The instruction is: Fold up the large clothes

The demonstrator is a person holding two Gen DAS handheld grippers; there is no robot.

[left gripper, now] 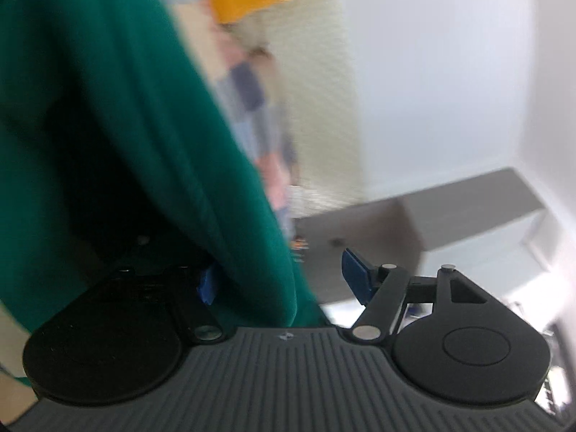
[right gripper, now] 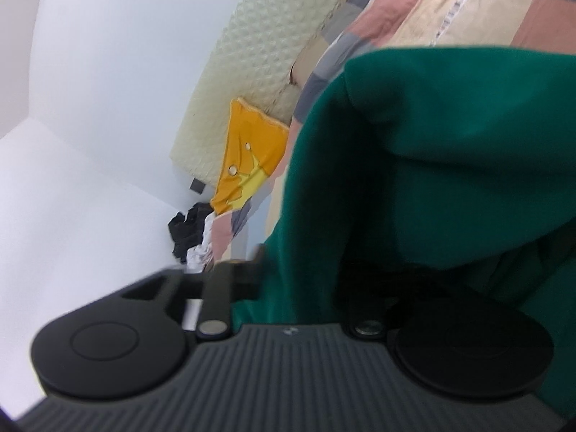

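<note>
Containers: none can be made out in either view; only a grey box-like form (left gripper: pixel 468 212) stands against the white wall, its contents not visible.

Garment (left gripper: pixel 118 136): large, plain dark green, thick soft cloth without print. In the left wrist view it hangs in a broad fold across the left half of the picture, draping down over the left finger and into the gap between the two fingers. In the right wrist view the garment (right gripper: pixel 450 151) fills the right half, bunched in deep rounded folds, lying over the right finger and the front of the tool. Edges are blurred in both views.

Left gripper (left gripper: pixel 284 280): jaws spread wide. The blue pad (left gripper: pixel 354 277) on the right finger stands clear of the cloth; the other blue pad (left gripper: pixel 206 284) is half covered by it. The cloth lies between the fingers, with no pinch on it to be seen.

Right gripper (right gripper: pixel 302 280): fingertips hidden under the green cloth; whether the jaws are spread or pinching cannot be told.

Surroundings: patchwork cover (right gripper: pixel 450 10) in pink, grey and cream behind the garment; cream textured cushion (right gripper: pixel 259 72); orange cloth (right gripper: pixel 248 151) with yellow markings; a small dark heap of clothes (right gripper: pixel 187 230) by the wall.
</note>
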